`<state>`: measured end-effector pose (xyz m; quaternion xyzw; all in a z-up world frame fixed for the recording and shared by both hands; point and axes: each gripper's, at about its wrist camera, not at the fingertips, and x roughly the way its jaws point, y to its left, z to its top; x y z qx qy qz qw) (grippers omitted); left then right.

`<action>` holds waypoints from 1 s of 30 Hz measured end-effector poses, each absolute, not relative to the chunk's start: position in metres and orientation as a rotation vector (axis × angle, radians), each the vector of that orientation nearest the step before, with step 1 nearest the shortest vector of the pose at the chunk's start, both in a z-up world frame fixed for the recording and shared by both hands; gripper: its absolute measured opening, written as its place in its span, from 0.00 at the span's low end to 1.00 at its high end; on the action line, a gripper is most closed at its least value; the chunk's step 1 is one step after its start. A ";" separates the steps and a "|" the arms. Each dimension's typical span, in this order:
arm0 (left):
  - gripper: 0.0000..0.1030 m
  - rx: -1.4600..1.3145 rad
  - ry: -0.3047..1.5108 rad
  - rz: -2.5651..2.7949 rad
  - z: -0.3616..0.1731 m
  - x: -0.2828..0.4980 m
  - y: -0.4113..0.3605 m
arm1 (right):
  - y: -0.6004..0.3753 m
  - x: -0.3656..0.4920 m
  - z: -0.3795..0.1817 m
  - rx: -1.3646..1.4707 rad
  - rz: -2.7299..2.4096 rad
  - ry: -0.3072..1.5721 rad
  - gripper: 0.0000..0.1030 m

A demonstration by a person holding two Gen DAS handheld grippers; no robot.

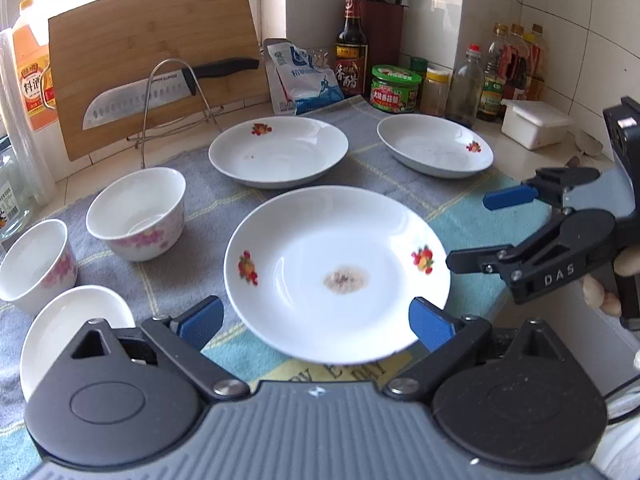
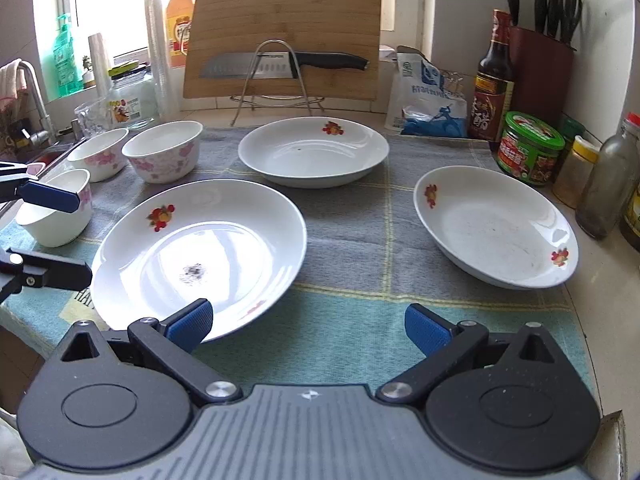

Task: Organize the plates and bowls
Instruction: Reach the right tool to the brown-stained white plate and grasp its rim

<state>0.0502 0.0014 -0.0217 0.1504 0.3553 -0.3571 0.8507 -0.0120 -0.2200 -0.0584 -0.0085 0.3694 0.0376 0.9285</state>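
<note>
Three white fruit-print plates lie on the cloth: a near one with a brown stain, a far one, and a right one. Three pink-flowered bowls stand at left. My left gripper is open, its jaws either side of the near plate's front rim. My right gripper is open and empty, just right of that plate; it also shows in the left wrist view.
A cutting board and a knife on a wire rack stand at the back. Sauce bottles, jars, a salt bag and a knife block line the back right. A sink tap is at far left.
</note>
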 end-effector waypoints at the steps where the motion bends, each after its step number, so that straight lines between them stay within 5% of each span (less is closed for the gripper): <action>1: 0.96 0.323 0.756 -0.755 -0.024 0.049 0.004 | -0.216 -0.013 -0.058 -0.023 0.082 0.757 1.00; 30: 1.00 0.358 0.751 -0.805 -0.084 0.057 -0.016 | -0.221 0.052 -0.075 0.052 0.321 0.901 1.00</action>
